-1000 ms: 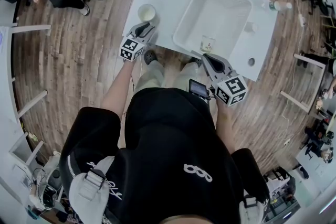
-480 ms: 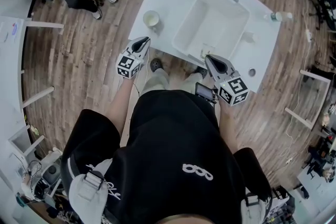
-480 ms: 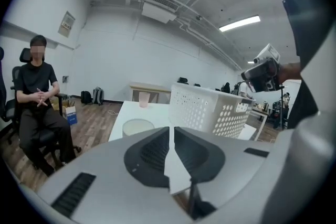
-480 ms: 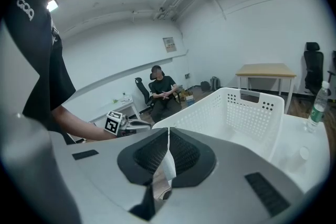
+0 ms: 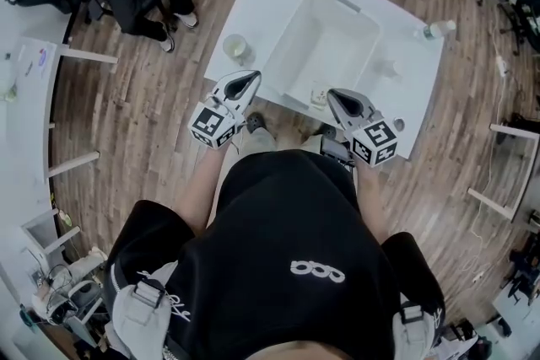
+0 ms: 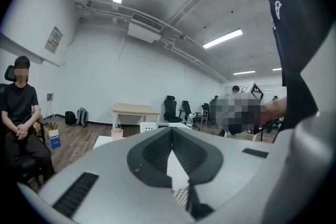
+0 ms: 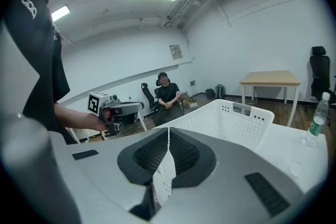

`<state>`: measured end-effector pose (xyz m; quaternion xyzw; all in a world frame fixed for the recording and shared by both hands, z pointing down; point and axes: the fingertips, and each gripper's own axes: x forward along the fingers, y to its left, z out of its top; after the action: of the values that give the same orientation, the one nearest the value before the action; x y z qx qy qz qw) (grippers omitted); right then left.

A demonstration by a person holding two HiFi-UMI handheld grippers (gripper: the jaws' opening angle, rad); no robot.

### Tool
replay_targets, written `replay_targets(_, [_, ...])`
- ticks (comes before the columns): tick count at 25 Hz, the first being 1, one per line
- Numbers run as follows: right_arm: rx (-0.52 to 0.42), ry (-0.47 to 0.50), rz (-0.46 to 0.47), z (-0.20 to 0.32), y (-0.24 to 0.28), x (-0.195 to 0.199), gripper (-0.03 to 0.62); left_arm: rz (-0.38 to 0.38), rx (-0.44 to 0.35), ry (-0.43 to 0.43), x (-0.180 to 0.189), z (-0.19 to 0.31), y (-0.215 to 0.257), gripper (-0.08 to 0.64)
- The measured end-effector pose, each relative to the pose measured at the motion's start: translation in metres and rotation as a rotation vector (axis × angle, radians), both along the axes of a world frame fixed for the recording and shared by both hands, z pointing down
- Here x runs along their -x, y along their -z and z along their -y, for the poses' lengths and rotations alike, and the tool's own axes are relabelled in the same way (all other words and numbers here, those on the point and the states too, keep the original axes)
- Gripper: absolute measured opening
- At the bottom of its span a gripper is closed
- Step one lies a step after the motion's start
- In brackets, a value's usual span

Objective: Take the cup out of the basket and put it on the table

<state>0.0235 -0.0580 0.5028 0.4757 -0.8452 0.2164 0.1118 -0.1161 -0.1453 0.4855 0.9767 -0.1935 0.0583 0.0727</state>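
Left tongs (image 5: 251, 78) have lifted away from the pale round cup (image 5: 235, 47), which stands upright on the white table (image 5: 253, 4), centre-left, outside the white perforated plastic basket (image 5: 283, 38). Left and right tongs (image 5: 332, 95) are both closed on nothing. I judge the placement done.

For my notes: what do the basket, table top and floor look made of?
Basket: likely white moulded plastic, matte, with rows of holes in its walls. Table: smooth white top, perhaps laminate. Floor: brown planks with grain and seams; wood or vinyl, unclear.
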Motion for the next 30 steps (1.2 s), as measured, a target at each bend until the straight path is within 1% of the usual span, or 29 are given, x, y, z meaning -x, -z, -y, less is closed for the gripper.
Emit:
replay_targets(4, [-0.014, -0.009, 0.01, -0.008, 0.004, -0.022, 0.031, -0.012, -0.008, -0.045, -0.038, -0.018, 0.024, 0.008])
replay_targets(7, [-0.018, -0.021, 0.012, -0.016, 0.005, -0.037, 0.031, -0.003, -0.01, -0.077, -0.059, -0.029, 0.028, 0.008])
replay_targets(10, [-0.019, -0.039, 0.015, -0.024, 0.005, -0.049, 0.031, 0.018, -0.009, -0.102, -0.071, -0.038, 0.027, 0.008])
replay_targets(14, [-0.023, -0.067, 0.017, -0.029, 0.005, -0.058, 0.031, 0.033, -0.014, -0.125, -0.081, -0.042, 0.026, 0.008])
replay_targets(18, [-0.025, -0.083, 0.018, -0.032, 0.004, -0.067, 0.031, 0.039, -0.027, -0.131, -0.087, -0.041, 0.027, 0.008])
replay_targets(27, [-0.021, -0.109, 0.011, -0.039, 0.001, -0.072, 0.031, 0.054, -0.033, -0.139, -0.094, -0.041, 0.021, 0.008])
replay_targets(30, [-0.022, -0.118, 0.01, -0.04, 0.001, -0.074, 0.031, 0.052, -0.023, -0.173, -0.099, -0.044, 0.02, 0.007])
